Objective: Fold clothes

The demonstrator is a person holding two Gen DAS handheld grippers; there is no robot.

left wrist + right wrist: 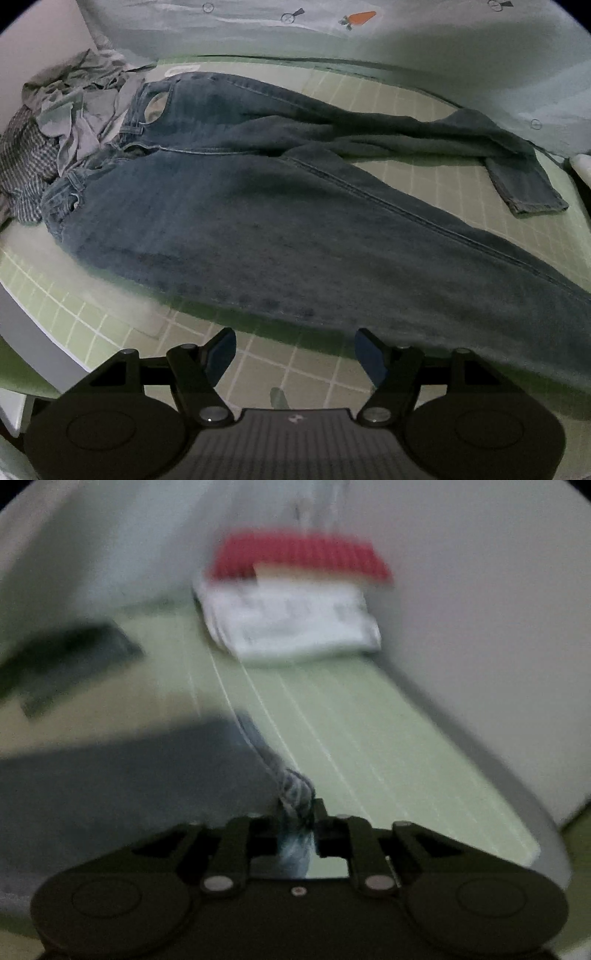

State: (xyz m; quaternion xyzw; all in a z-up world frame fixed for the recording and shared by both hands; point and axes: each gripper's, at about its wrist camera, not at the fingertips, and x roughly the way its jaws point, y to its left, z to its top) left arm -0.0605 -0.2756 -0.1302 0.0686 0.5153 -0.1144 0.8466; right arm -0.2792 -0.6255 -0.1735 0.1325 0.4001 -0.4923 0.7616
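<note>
A pair of blue jeans point(258, 206) lies spread on the green grid mat point(92, 332), waist at the left, legs running right. The far leg's hem point(532, 184) is folded over at the right. My left gripper point(295, 350) is open and empty, just short of the jeans' near edge. In the blurred right wrist view, my right gripper point(297, 823) is shut on the frayed hem of the near jeans leg point(291, 794). The dark leg point(129, 775) stretches away to the left.
A heap of grey and striped clothes point(55, 140) lies by the jeans' waist at the left. A pale cloth with a carrot print point(358, 16) hangs behind. Folded white and red clothes point(295, 602) are stacked at the mat's far end.
</note>
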